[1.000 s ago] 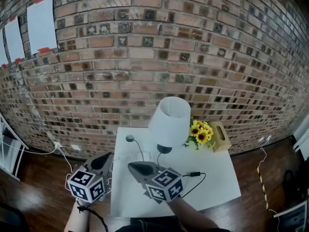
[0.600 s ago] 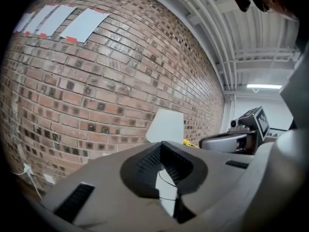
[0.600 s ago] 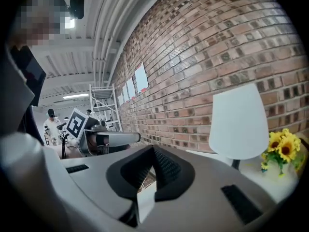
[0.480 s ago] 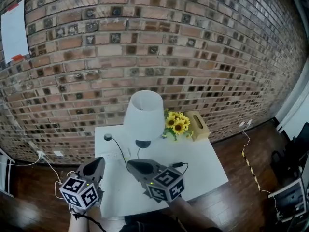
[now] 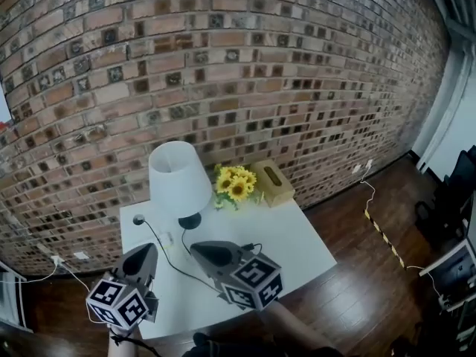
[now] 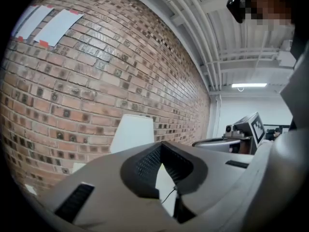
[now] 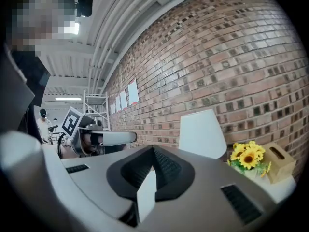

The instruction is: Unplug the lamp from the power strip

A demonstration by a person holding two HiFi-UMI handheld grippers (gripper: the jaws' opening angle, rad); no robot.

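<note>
**A:** Two grippers show here. How do they stand?

**B:** The left gripper (image 5: 151,249) hangs over the front left part of the white table (image 5: 297,236). Its jaws are closed tight on each other with nothing between them. The right gripper (image 5: 196,249) is just beside it, over the front middle of the table. Its jaws are also brought together and empty, and only pale table top shows through the gap behind the tips. Both point roughly level toward the brick wall (image 5: 245,73).

**A:** Where is the lamp?

**B:** The lamp (image 5: 178,177) stands upright near the back left of the table, close to the wall. It has a white shade on a dark round base and sits ahead of both grippers, well apart from them.

**A:** What about its cord?

**B:** A thin black cord (image 5: 162,250) crosses the table top between the two grippers. I cannot tell from these views where it ends, or whether it is plugged in.

**A:** What else is on the table?

**B:** Some sunflowers (image 5: 236,183) stand just to the right of the shade. A tan tissue box (image 5: 272,183) is beside them at the back edge.
</note>
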